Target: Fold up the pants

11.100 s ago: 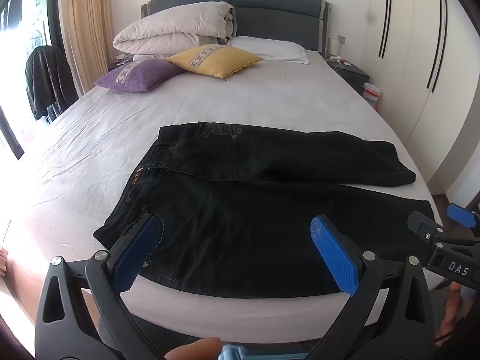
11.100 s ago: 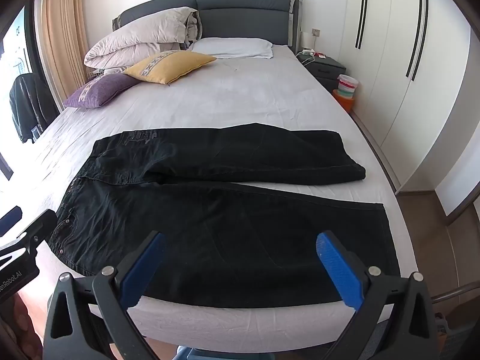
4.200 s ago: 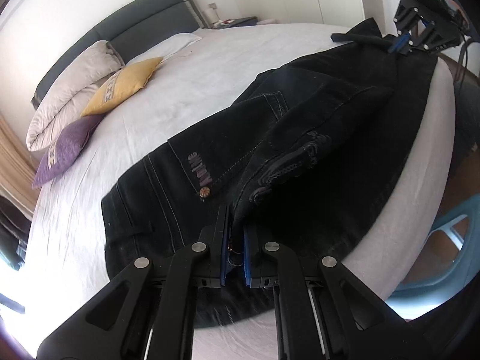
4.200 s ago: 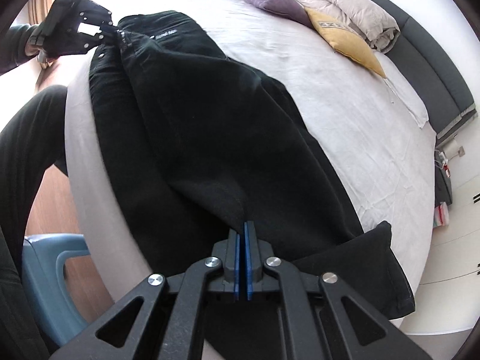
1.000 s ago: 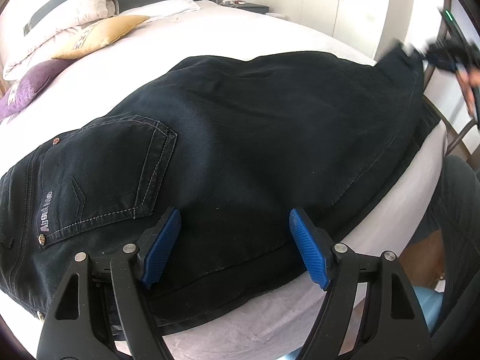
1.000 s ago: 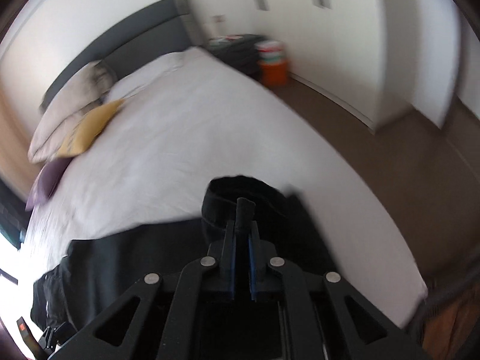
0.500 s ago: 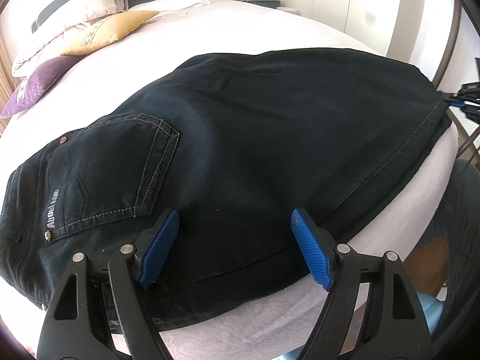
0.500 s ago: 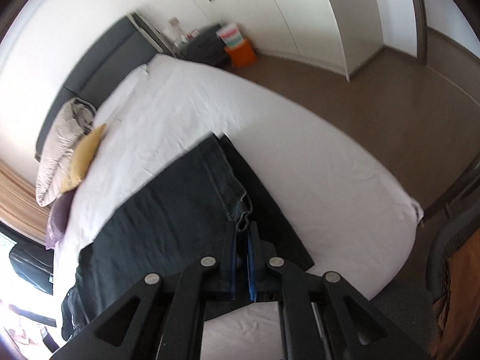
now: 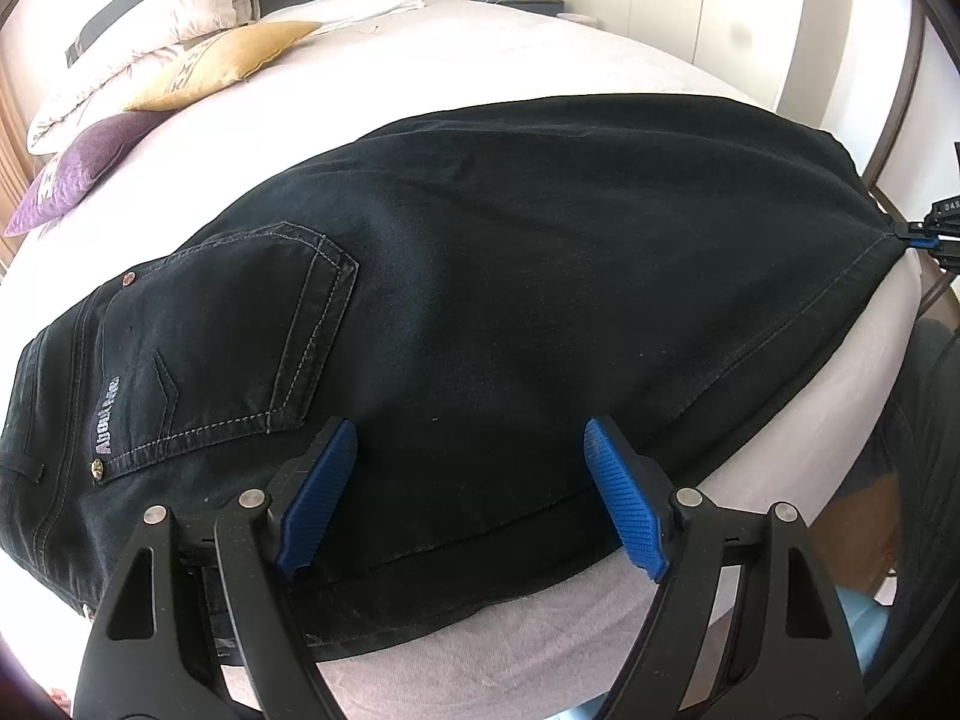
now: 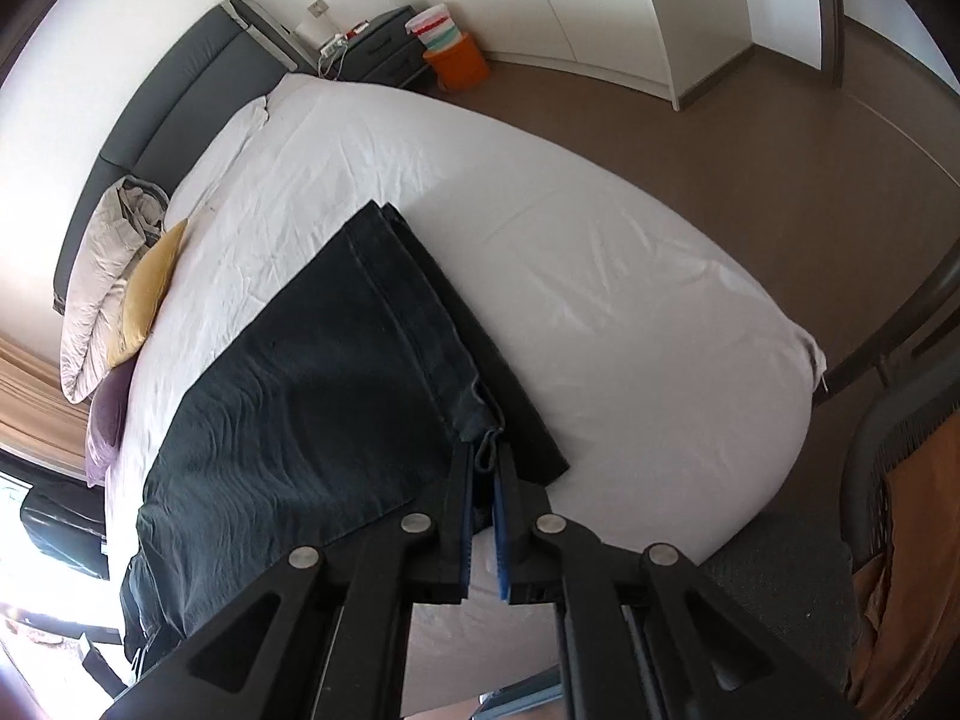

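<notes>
Pinching pants point(image 10: 312, 396) hem, right tool point(image 10: 485, 480) clamped, left tool point(image 9: 474, 498) apart, waistband cut off.

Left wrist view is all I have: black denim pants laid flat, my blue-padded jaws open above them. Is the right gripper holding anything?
Observer: Yes. The right gripper is shut on the hem corner of the black denim pants.
Operator: One leg or both in the grip?
Observer: The upper leg's hem for sure; the lower leg's hem lies flat on the white bed sheet, offset to the right of the jaws.
Operator: Anything near that end of the bed?
Observer: A dark mesh chair with orange cloth over it stands beside the bed corner.
Operator: And my left gripper?
Observer: It does not show in the right wrist view.
</notes>
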